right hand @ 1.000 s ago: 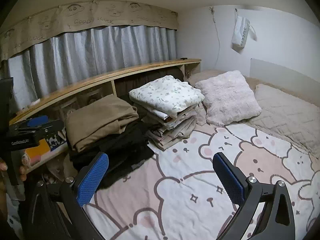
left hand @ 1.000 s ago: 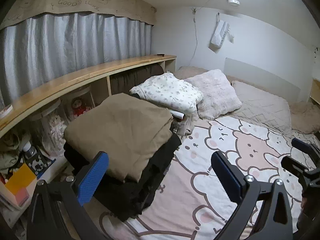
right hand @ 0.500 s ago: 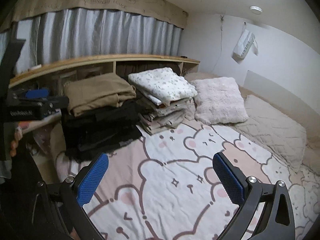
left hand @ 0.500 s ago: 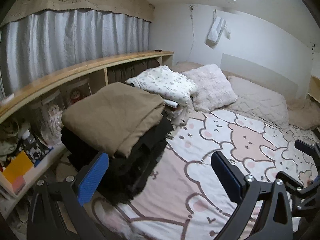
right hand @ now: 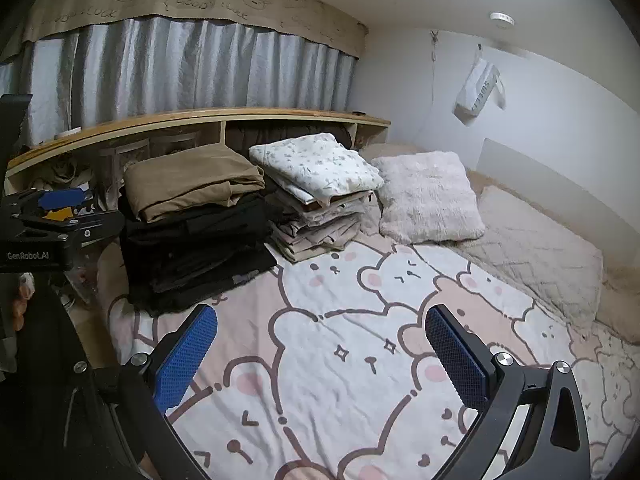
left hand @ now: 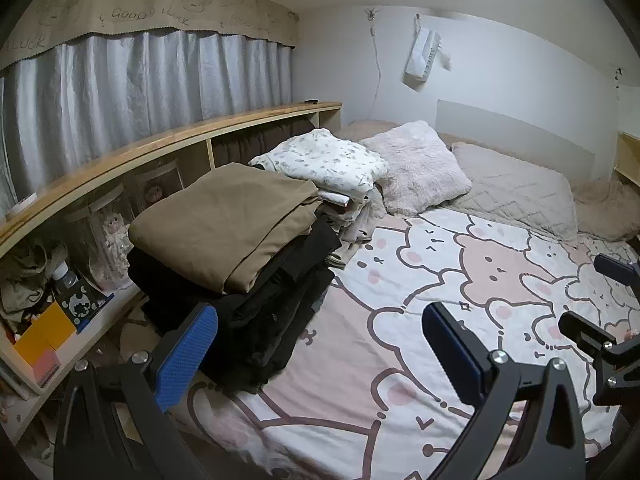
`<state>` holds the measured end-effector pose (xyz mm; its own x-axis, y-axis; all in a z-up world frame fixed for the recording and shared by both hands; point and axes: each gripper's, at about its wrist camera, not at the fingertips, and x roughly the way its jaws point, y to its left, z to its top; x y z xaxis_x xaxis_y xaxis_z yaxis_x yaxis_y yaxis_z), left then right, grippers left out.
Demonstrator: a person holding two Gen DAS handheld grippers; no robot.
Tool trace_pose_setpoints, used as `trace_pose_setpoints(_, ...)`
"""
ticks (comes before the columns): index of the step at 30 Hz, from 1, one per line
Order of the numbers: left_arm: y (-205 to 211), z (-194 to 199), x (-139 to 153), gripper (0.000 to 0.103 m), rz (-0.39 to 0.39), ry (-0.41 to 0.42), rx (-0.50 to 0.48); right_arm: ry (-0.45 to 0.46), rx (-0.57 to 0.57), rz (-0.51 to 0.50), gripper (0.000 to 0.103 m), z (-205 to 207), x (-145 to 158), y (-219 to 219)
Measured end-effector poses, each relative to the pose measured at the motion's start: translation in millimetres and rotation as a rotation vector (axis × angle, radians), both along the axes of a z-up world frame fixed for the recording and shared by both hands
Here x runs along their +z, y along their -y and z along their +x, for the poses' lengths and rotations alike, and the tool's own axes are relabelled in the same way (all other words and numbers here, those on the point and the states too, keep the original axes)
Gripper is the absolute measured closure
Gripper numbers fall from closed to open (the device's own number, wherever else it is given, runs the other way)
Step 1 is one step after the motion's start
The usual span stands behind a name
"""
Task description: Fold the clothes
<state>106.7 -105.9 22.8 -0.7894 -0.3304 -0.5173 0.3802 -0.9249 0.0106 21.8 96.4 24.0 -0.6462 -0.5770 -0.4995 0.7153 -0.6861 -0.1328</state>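
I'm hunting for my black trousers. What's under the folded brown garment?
Under the brown garment lies a stack of folded black clothes, resting on the bear bedspread. Only their edges show, so which pieces they are cannot be told.

"GOOD LUCK" is printed in hand-drawn letters along the beige curtain valance, between cartoon faces, and the word "LUCK" is repeated near its left end. The same "GOOD LUCK" wording is seen on the valance in the right wrist view. "GenRobot.AI" is written in white on the black body of the left gripper. "SWEET" can be read on the white bag hung on the wall.
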Motion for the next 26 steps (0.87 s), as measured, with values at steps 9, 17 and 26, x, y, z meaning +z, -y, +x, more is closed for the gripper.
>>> trace_pose_setpoints(9, -5.8, 2.3, 2.6, 0.000, -0.001, -0.007, -0.001, 0.002, -0.016, 0.008, 0.000, 0.5, 0.7, -6.9)
trace_pose_setpoints(17, -7.5, 5.2, 3.1, 0.000, -0.012, -0.007, 0.006, 0.000, -0.022, 0.018, 0.000, -0.3, 1.9, -6.3)
trace_pose_setpoints(26, -10.6, 4.9, 4.3, 0.000, -0.030, 0.003, 0.010, -0.003, -0.016, 0.019, 0.000, 0.5, 4.0, -7.3)
